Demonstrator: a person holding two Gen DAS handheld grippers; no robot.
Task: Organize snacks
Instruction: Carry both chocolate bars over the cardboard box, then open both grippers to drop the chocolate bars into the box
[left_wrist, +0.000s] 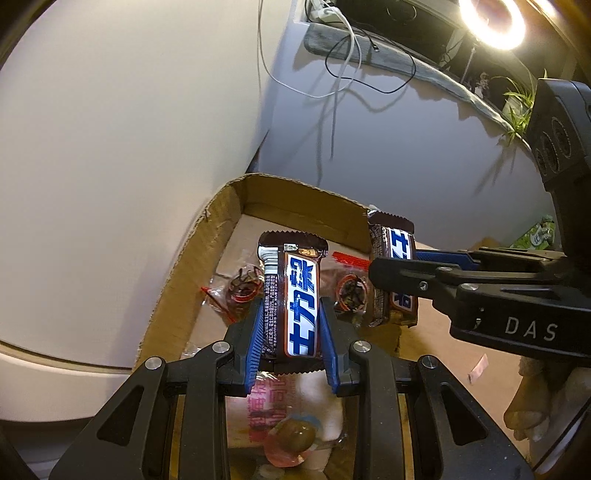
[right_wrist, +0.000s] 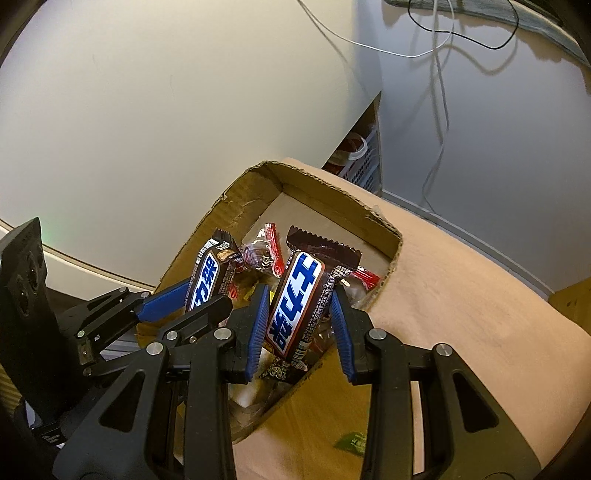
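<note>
Right now we hold one chocolate bar in each gripper, both poised over the cardboard box (left_wrist: 221, 236). At lower centre of the left wrist view, our left gripper (left_wrist: 293, 325) is clamped narrowly on the left chocolate bar (left_wrist: 299, 295); at centre of the right wrist view, our right gripper (right_wrist: 299, 321) pinches the right chocolate bar (right_wrist: 299, 299) the same way. Several small wrapped snacks (left_wrist: 243, 286) already lie on the box floor, so we judge the sorting partly done. Neither bar has been set down yet. A green packet (right_wrist: 351, 441) lies outside the box at the lower edge of the right view, and probably remains to be gathered.
</note>
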